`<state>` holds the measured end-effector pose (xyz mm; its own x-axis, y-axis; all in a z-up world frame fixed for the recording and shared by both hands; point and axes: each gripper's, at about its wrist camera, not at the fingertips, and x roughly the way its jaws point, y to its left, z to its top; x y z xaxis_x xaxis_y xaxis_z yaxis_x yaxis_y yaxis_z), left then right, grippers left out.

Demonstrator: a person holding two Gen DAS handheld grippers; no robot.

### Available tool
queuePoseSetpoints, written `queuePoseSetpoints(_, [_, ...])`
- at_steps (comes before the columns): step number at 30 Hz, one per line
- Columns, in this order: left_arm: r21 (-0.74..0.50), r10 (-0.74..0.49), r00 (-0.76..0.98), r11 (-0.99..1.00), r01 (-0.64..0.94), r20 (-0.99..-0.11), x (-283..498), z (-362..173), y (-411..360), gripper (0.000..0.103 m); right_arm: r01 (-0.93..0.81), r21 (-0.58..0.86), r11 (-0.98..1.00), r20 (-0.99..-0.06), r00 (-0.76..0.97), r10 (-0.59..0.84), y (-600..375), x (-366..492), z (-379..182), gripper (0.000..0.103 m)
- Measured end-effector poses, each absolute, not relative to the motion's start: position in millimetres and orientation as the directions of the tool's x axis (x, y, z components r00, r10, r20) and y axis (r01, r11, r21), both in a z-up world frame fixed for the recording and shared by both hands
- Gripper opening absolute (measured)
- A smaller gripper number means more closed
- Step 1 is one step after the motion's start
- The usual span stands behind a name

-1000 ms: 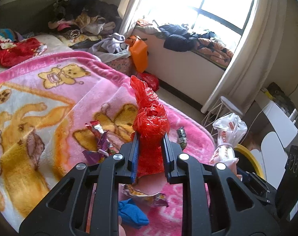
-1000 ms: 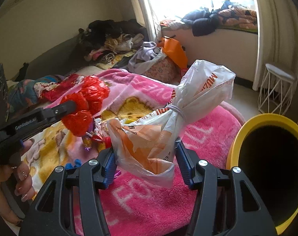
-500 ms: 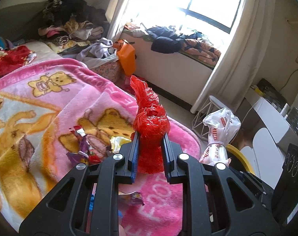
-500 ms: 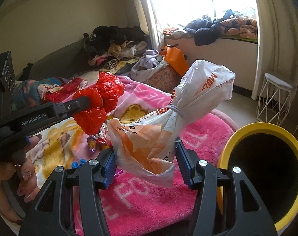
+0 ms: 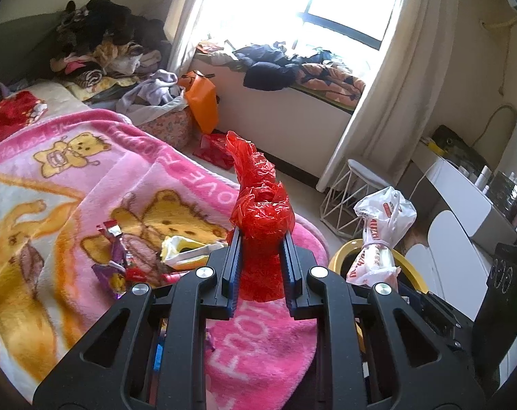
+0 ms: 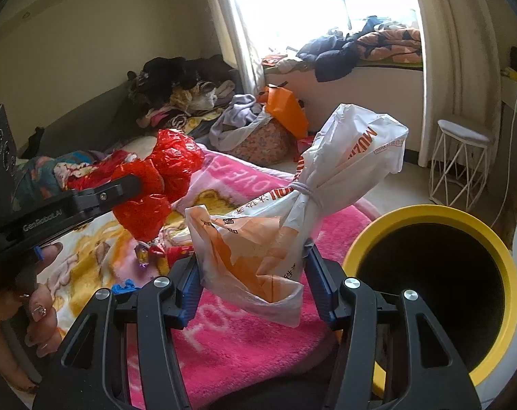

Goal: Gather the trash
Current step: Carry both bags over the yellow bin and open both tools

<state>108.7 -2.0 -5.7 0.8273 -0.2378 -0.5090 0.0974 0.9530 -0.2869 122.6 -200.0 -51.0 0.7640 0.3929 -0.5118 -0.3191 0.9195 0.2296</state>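
Trash is held in both grippers. At lower centre of the right wrist view, the right gripper (image 6: 253,283) is clamped on a tied white-and-orange bag (image 6: 292,212), its fingers pressed against the bag's lower half. Beside it at lower right, the yellow bin (image 6: 429,212) stands with its mouth open and unobstructed. The bag should be carried over the middle of the mouth before the fingers are spread, so that the loose top is not caught on the rim.

In the left wrist view, the left gripper (image 5: 260,270) is pinched nearly closed on a crumpled red plastic bag (image 5: 262,212). That grip should be kept firm until the bin is reached; the film appears light and may drift.

Farther off, loose wrappers (image 5: 122,259) lie on the pink blanket (image 5: 190,171), at centre left; their exact number cannot be told.
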Motion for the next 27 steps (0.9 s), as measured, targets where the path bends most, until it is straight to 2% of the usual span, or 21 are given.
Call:
queuePoseSetpoints(15, [-0.264, -0.288, 0.807, 0.949, 0.171, -0.515, 106, -3, -38, 0.015, -0.228, 0.25, 0.941, -0.509, 0.796, 0.328, -244, 116, -51, 0.052])
queuePoseSetpoints(27, [-0.245, -0.344, 0.774, 0.937, 0.248, -0.532, 118, -5, -82, 0.015, -0.151, 0.264, 0.952, -0.561, 0.779, 0.28, -290, 117, -69, 0.053])
